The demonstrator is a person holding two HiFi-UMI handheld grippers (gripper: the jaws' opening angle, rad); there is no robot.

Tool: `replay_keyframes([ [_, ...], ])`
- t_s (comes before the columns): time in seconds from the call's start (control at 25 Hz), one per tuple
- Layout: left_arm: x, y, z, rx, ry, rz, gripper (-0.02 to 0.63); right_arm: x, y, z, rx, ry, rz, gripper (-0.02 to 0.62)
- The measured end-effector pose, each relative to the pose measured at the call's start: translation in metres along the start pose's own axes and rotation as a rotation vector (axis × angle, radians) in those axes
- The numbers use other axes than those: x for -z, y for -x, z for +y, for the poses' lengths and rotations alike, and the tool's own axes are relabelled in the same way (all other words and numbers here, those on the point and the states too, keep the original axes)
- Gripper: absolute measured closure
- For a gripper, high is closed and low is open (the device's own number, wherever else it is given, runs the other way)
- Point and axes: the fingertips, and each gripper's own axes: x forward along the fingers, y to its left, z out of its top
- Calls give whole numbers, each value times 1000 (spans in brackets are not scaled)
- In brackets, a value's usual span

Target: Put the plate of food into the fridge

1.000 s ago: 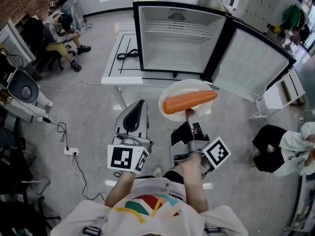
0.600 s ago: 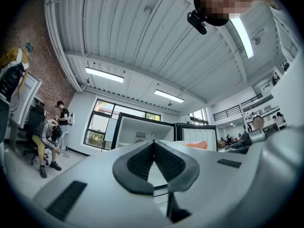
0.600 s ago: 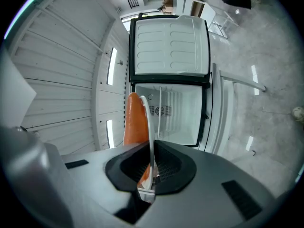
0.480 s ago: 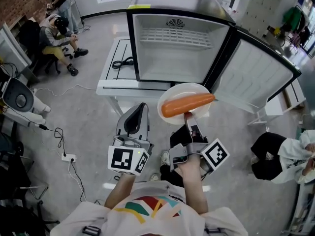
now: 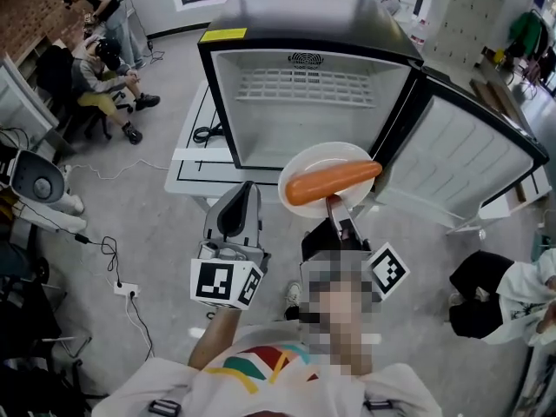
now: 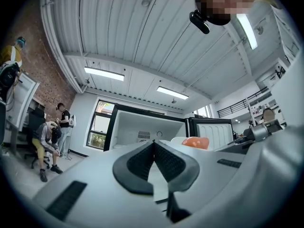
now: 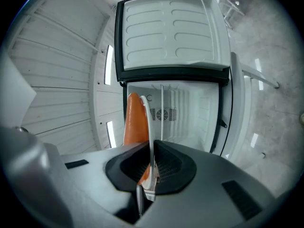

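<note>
Right gripper (image 5: 333, 205) has the plate (image 5: 323, 155) by its near rim, jaws pinched tight on the thin white edge. The right gripper view shows that rim running straight up between the pads. On the plate lies one long orange piece of food, a sausage (image 5: 333, 182) by the look of it, though at this range I would not swear to it. It lies crosswise, left to right, its right end reaching the plate's right edge.

The plate hangs in the air, level, right in front of the fridge (image 5: 228, 102), low and to the right of the opening. From the head view I cannot tell whether its far rim has crossed the threshold. The fridge stands wide open, its door (image 5: 460, 172) swung out to the right. The white interior is bare apart from a wire shelf (image 5: 304, 85) up near the back wall.

Left gripper (image 5: 246, 191) sits just left of the plate and apart from it. Its jaws are pressed together with nothing between them, and in its own view the ribbed pads meet in a clean line.

The fridge rests on a white table (image 5: 193, 159), with a black cable (image 5: 201, 133) coiled on the table's left side. Far left, two people (image 5: 109, 68) are by the brick wall, well away from the action.
</note>
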Motion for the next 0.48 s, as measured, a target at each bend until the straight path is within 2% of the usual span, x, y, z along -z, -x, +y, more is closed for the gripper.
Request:
replay_keyframes([
  [0.48,24,-84,-5,1,-16,39,600,-57,-58,-14,1,-31,12,571],
])
